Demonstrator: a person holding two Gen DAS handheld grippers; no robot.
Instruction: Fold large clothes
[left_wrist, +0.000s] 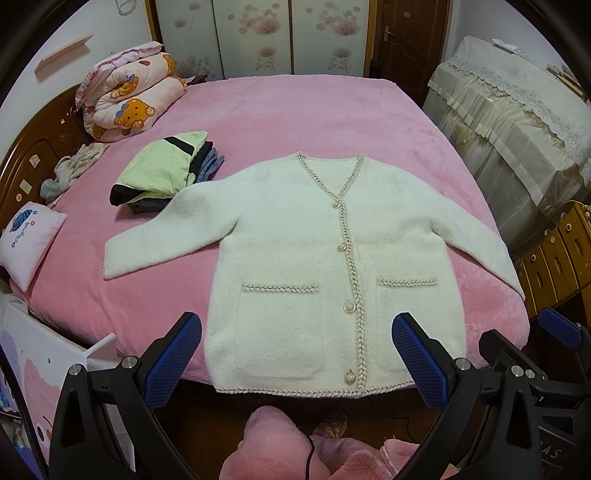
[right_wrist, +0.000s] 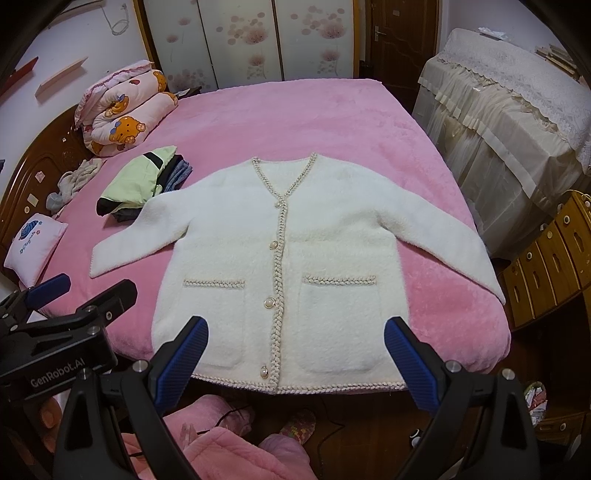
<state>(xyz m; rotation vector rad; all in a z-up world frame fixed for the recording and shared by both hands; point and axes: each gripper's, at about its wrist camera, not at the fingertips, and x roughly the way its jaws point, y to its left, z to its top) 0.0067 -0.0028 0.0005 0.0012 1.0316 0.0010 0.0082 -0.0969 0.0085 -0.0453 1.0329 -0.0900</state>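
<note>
White fuzzy cardigan (left_wrist: 314, 258) flat, buttoned, sleeves spread toward 9 and 3 o'clock, hem seemingly at bed edge, 6 o'clock.

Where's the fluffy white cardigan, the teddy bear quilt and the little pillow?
fluffy white cardigan (left_wrist: 288, 236), left wrist view, chest panel
rolled teddy bear quilt (left_wrist: 129, 99), left wrist view, middle
small embroidered pillow (right_wrist: 35, 242), right wrist view, front face

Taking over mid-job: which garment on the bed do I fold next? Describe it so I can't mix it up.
On the pink bed, look at the near edge: the cardigan lies flat, face up, sleeves spread. It is cream and fluffy with braided trim, pearl buttons and two pockets, unlike the folded pile topped in green by its left sleeve.
</note>
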